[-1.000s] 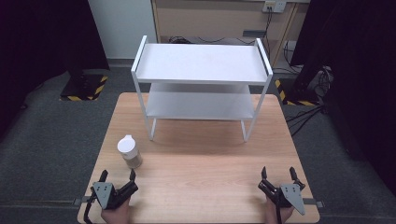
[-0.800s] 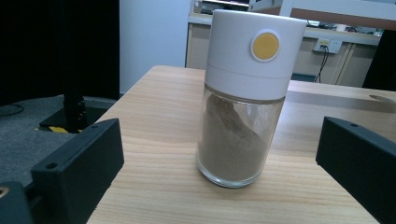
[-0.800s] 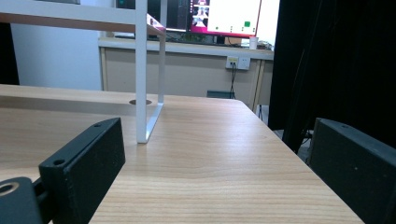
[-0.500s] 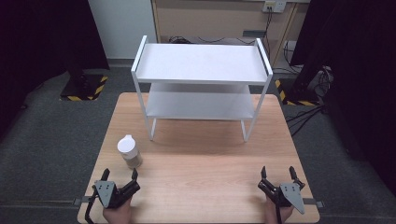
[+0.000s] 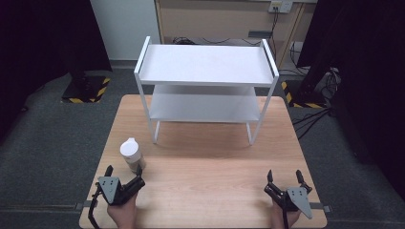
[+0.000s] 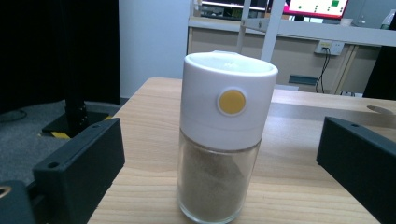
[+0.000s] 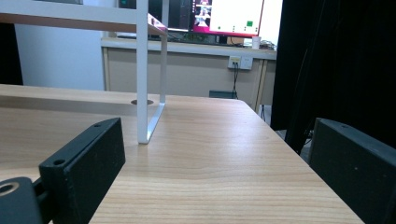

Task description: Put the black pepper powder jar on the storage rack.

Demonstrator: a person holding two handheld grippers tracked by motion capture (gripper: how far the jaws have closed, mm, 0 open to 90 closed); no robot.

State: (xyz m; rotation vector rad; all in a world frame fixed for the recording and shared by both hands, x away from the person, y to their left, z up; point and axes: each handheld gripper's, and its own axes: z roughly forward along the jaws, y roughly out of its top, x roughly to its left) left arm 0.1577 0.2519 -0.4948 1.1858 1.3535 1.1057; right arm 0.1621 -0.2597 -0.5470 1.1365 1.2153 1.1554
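Jar (image 6: 224, 140) upright on desk (image 5: 210, 162), dead ahead between parted left jaws, untouched; right gripper (image 5: 285, 183) far off, jaws apart, empty.

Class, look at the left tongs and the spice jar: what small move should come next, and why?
Probably ease the left tongs forward around the spice jar. Their jaws have just been closing slightly, yet stand open and clear of the upright jar.
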